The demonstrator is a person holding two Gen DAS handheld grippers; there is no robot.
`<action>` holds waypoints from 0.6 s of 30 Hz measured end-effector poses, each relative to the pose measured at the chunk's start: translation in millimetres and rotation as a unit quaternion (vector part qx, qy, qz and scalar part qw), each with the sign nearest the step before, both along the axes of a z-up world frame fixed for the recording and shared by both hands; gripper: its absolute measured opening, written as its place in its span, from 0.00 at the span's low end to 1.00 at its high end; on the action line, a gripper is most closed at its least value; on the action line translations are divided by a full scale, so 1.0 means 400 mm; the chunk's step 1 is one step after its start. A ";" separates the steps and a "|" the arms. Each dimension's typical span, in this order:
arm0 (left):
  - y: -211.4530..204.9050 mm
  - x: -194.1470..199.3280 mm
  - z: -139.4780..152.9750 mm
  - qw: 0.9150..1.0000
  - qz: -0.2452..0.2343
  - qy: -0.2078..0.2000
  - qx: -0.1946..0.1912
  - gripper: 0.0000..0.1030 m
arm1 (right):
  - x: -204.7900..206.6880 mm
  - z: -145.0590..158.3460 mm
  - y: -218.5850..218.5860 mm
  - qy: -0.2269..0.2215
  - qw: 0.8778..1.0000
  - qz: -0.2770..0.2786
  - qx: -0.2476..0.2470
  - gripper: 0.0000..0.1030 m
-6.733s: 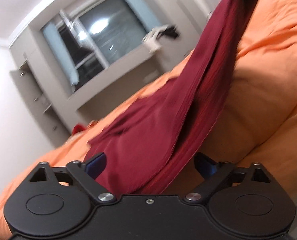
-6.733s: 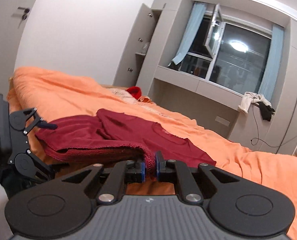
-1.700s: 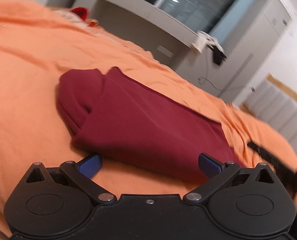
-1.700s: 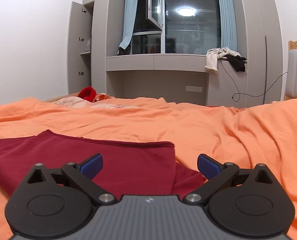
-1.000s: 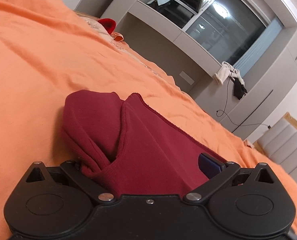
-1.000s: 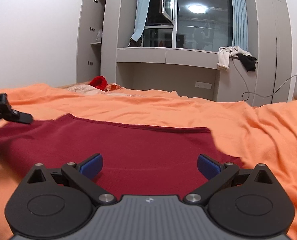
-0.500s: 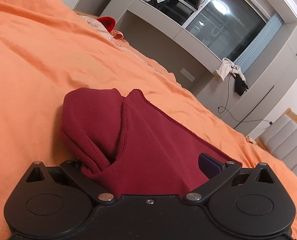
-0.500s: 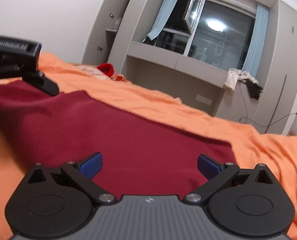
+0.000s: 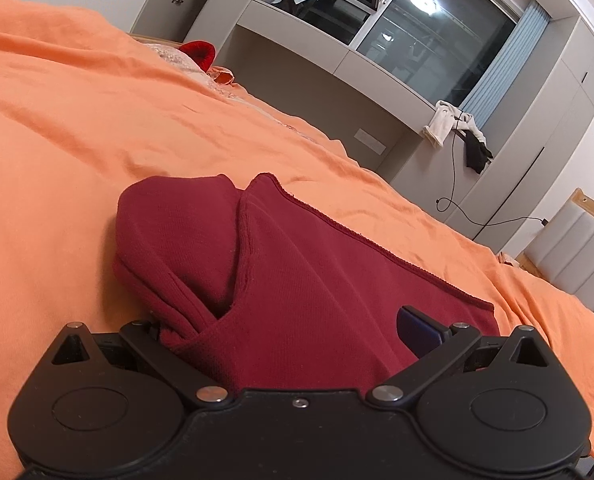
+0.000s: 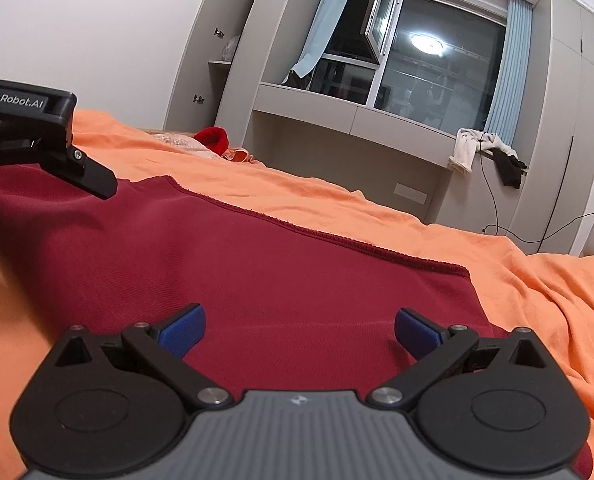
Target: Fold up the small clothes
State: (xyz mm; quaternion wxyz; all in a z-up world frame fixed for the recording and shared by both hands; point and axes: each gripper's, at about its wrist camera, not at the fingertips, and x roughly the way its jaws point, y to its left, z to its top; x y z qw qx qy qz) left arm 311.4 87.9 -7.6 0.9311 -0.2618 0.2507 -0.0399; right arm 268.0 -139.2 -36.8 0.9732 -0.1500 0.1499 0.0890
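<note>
Since 1.7 s ago both grippers advanced onto the folded maroon shirt point(image 10: 257, 264): left gripper point(image 9: 297, 328) and right gripper point(image 10: 299, 326) spread wide, ungripped, likely positioned for the next fold.

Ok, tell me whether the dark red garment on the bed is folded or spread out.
Folded. The dark red garment lies on the orange bedcover in stacked layers, one doubled edge overlapping another near the left gripper.
</note>
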 end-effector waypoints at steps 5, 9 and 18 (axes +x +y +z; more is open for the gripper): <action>-0.007 0.000 0.002 1.000 0.004 -0.001 0.006 0.99 | 0.001 0.001 0.000 -0.001 1.000 0.000 0.000 1.00; -0.014 -0.004 0.003 1.000 0.012 -0.003 0.005 0.99 | -0.005 0.000 -0.002 -0.003 1.000 0.000 0.000 1.00; -0.024 -0.013 0.003 0.999 0.032 -0.006 0.013 0.99 | -0.007 -0.003 -0.001 -0.004 1.000 0.000 0.002 1.00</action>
